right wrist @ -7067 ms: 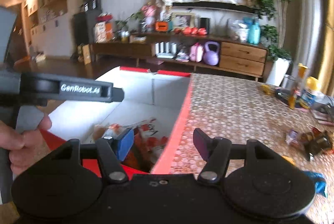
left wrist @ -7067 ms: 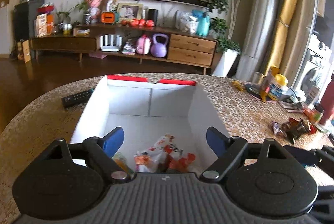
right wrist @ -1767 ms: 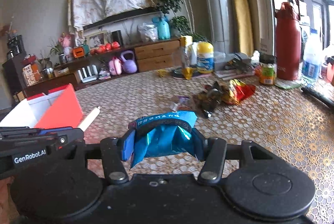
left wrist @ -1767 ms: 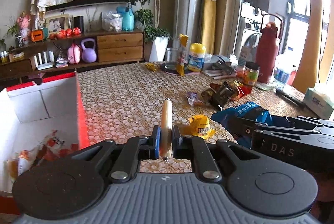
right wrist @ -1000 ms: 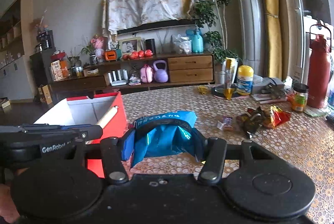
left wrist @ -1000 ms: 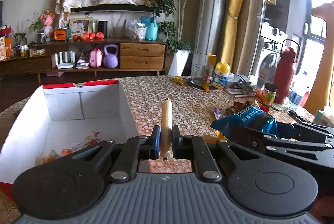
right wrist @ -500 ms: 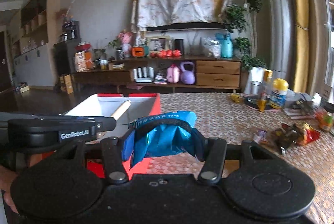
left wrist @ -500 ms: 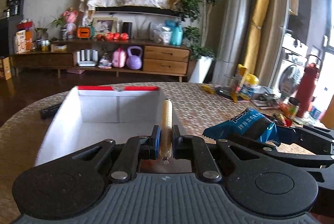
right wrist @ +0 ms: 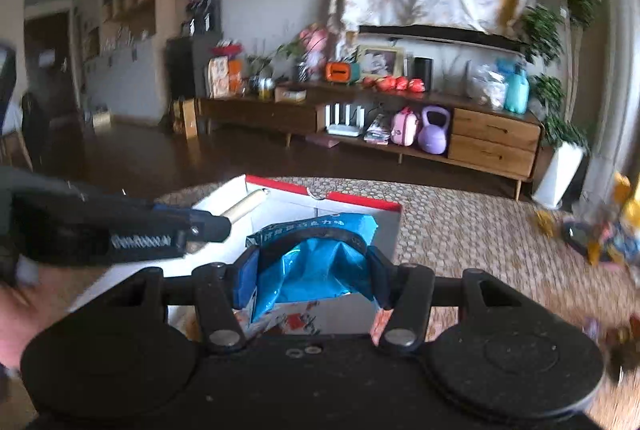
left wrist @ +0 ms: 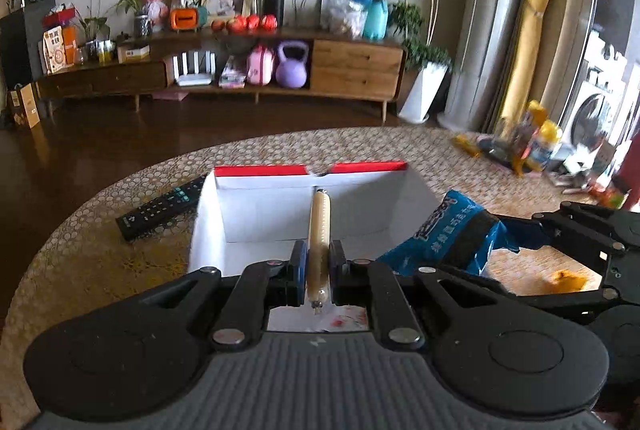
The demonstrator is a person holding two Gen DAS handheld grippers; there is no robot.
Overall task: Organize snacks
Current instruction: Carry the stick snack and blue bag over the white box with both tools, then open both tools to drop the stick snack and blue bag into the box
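Note:
My left gripper (left wrist: 318,266) is shut on a beige sausage stick (left wrist: 320,230) and holds it above the open white box with red edges (left wrist: 256,213). My right gripper (right wrist: 314,280) is shut on a blue snack bag (right wrist: 316,258), held over the box's (right wrist: 360,205) right side. The blue bag (left wrist: 460,234) also shows at right in the left wrist view, and the sausage stick (right wrist: 244,207) at left in the right wrist view. Snack packets lie on the box floor (right wrist: 296,322).
A black remote control (left wrist: 160,207) lies on the patterned table left of the box. A yellow packet (left wrist: 568,280) lies on the table at right. More snacks and bottles (left wrist: 532,141) crowd the far right. A low wooden sideboard (left wrist: 240,69) stands across the room.
Both grippers have swung left from the snack pile, carrying the sausage stick and the blue bag, and now hang over the box.

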